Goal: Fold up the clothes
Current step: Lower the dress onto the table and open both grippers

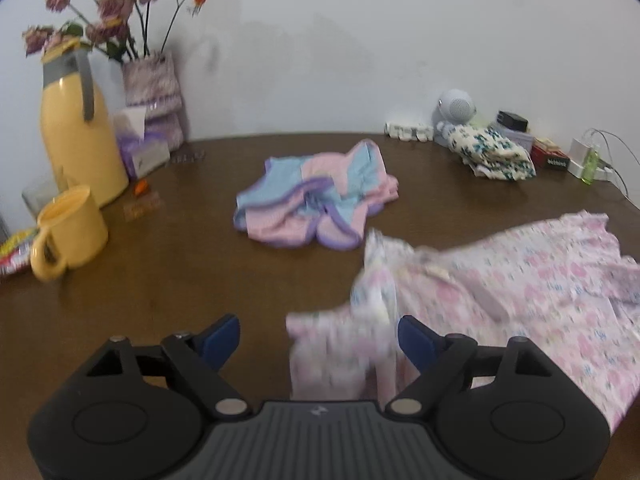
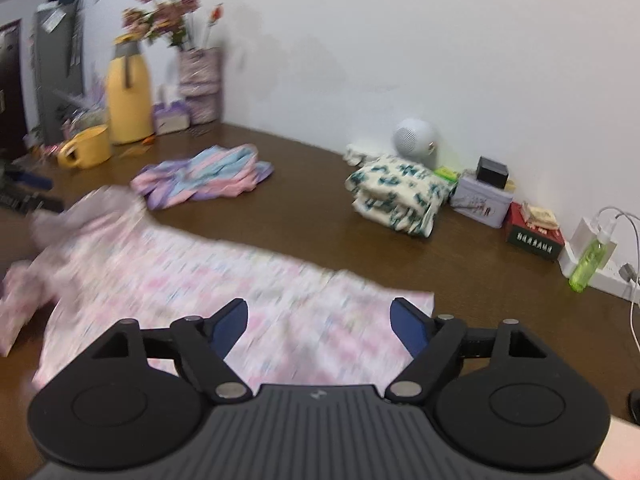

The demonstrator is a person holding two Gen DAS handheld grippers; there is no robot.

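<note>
- The brown wooden table [image 1: 180, 280] takes up most of the room in front of me, pushed against a pale wall [image 1: 360, 40].
- Spread across the near side of it is the pink flowered garment [image 2: 224, 280] — the biggest piece of clothing here, lying mostly flat but bunched and rumpled at its left end; it is blurred in both views, so I can't say for sure what sort of garment it is.
- The left gripper [image 1: 319, 338] hangs just over that bunched end, its blue-padded fingers [image 1: 222, 338] spread wide apart with nothing between them gripped.
- The right gripper [image 2: 319, 326] sits low over the garment's other end, fingers likewise wide apart, the cloth lying loose beneath them.
- Farther back, in the middle of the table, lies a crumpled pink, blue and purple garment [image 1: 316, 204], well apart from the flowered one.
- A tall yellow jug [image 1: 80, 136] with a grey handle stands at the back left, with a vase of dried roses [image 1: 154, 96] just beside it.
- A folded cream cloth with green print [image 2: 396, 196] rests near the wall on the right, in front of a round white speaker [image 2: 414, 140].
- A yellow mug [image 1: 70, 232] stands in front of the jug.
- A small green bottle [image 2: 588, 264] leans by a white power strip [image 2: 576, 248] — right at the table's far right edge.
</note>
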